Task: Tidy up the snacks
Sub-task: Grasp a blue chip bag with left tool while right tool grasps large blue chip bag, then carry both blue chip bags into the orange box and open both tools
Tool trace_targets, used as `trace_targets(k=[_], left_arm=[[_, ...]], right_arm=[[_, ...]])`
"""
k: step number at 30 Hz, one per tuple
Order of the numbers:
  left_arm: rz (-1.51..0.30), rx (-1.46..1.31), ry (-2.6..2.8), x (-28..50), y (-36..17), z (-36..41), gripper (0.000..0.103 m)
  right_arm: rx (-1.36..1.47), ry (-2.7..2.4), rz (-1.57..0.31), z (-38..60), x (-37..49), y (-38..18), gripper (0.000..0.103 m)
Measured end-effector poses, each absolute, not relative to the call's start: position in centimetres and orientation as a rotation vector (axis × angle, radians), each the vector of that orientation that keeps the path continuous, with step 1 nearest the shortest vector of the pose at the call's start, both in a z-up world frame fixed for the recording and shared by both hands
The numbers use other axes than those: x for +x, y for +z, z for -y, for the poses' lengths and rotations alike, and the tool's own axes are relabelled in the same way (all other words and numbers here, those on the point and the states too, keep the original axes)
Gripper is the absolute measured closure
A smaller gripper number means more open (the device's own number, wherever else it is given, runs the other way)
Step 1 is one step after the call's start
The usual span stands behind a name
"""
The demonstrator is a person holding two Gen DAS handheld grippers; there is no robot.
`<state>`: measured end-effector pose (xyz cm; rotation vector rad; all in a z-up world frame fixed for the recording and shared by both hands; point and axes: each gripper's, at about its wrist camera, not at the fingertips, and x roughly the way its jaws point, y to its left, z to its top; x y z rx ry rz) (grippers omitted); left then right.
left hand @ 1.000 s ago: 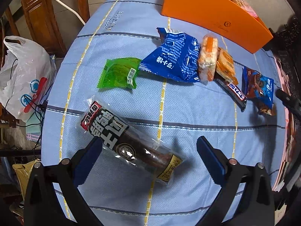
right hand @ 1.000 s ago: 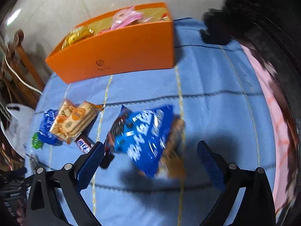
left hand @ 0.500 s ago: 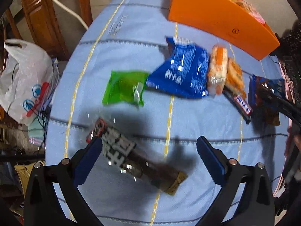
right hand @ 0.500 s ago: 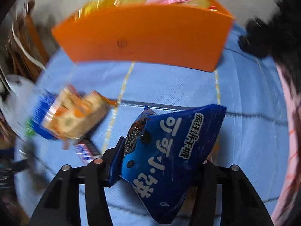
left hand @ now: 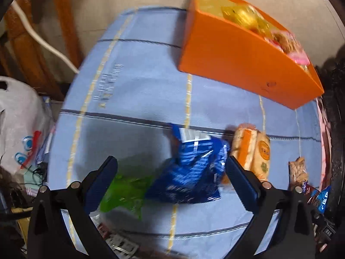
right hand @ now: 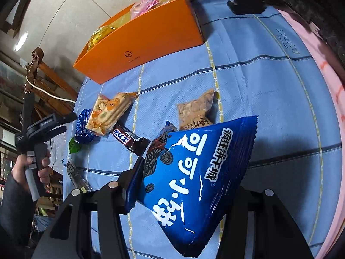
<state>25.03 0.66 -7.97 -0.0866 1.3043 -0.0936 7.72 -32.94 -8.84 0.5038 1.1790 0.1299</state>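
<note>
On the blue striped tablecloth (right hand: 248,79) before you stands the orange box (right hand: 151,41) of snacks, nearer lie loose packets, your right gripper (right hand: 183,196) clenches the blue cookie bag (right hand: 194,177) above the cloth, and your left gripper (left hand: 170,181) hangs spread over a crumpled blue packet (left hand: 194,170).

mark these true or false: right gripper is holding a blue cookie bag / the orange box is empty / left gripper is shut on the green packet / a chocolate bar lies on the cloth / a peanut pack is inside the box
1. The right gripper holds a blue cookie bag. True.
2. The orange box is empty. False: yellow and pink packets show inside it.
3. The left gripper is shut on the green packet. False: its jaws stand open above the snacks, gripping nothing.
4. A chocolate bar lies on the blue cloth. True.
5. The peanut pack is inside the box. False: it lies on the cloth.
</note>
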Motion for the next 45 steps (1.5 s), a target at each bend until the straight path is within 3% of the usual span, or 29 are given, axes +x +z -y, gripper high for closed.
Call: trace_targets(k=[2, 3, 8, 11, 13, 15, 27, 45], left_arm=[[-1.335, -0.050, -0.122, 25.4, -9.2, 0.5, 0.019], [-1.363, -0.052, -0.153, 25.7, -10.0, 1.1, 0.032], [-1.403, -0.089, -0.232, 25.9, -12.0, 2.8, 0.033], [-1.355, 0.169, -0.230, 24.8, -12.8, 5.7, 0.034], [-1.336, 0.192, -0.238, 24.4, -12.8, 6.2, 0.050], [-1.345, 0.128, -0.221, 24.3, -12.4, 5.2, 0.057], [-1.229, -0.025, -0.205, 20.8, -5.2, 0.4, 0.058], [-1.153, 0.033, -0.225, 25.7, 1.4, 6.0, 0.058]], right_arm=[[0.509, 0.132, -1.172, 32.6, 7.8, -8.6, 0.050], [0.512, 0.136, -1.169, 32.6, 7.9, -8.6, 0.050], [0.499, 0.184, -1.168, 31.0, 8.7, -8.0, 0.049], [0.491, 0.205, -1.175, 30.2, 9.3, -7.8, 0.049], [0.483, 0.215, -1.173, 29.8, 9.6, -7.6, 0.050], [0.473, 0.221, -1.160, 29.4, 9.7, -7.2, 0.050], [0.452, 0.259, -1.118, 29.4, 10.6, -5.4, 0.050], [0.369, 0.285, -0.924, 30.8, 19.6, 2.7, 0.049]])
